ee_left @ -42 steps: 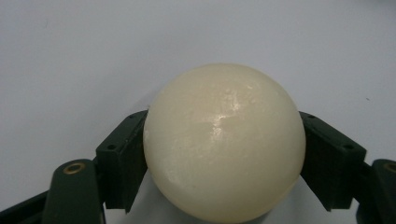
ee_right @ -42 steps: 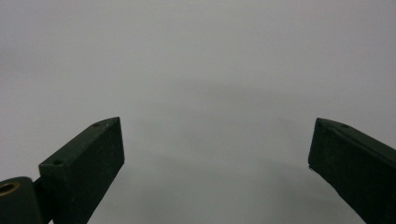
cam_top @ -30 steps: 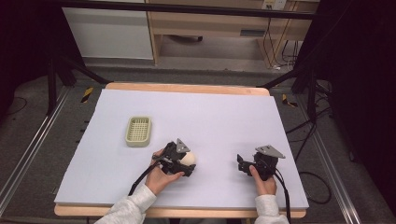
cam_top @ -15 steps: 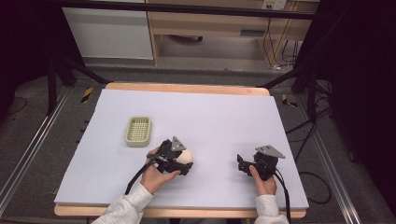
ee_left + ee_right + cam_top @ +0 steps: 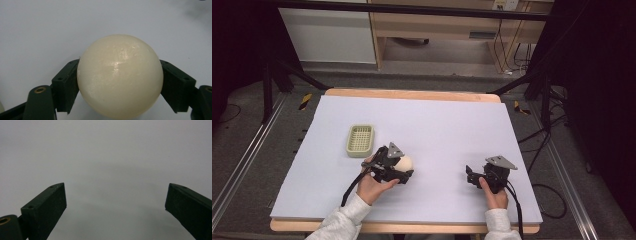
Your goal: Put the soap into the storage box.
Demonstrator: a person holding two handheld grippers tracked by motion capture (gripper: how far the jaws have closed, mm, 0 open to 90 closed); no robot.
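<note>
Ball [image 5: 120, 76], cream, glossy: clamped between both jaws of left tool [image 5: 399, 169], near centre of desk [image 5: 452, 125]. Basket [image 5: 360, 140], pale green, just far-left of it. Right tool [image 5: 116, 206]: jaws spread, nothing between, near right.

High view: fixed above near table edge, facing forward and down; whole pale lavender table sheet [image 5: 452, 125] in frame, floor and shelving upper frame. Left gripper view: very close, along black jaws, cream glossy ball [image 5: 120, 76] frame centre; same ball [image 5: 404, 162] small, lower centre-left in high view. Right gripper view: close, facing bare sheet [image 5: 112, 157].
</note>
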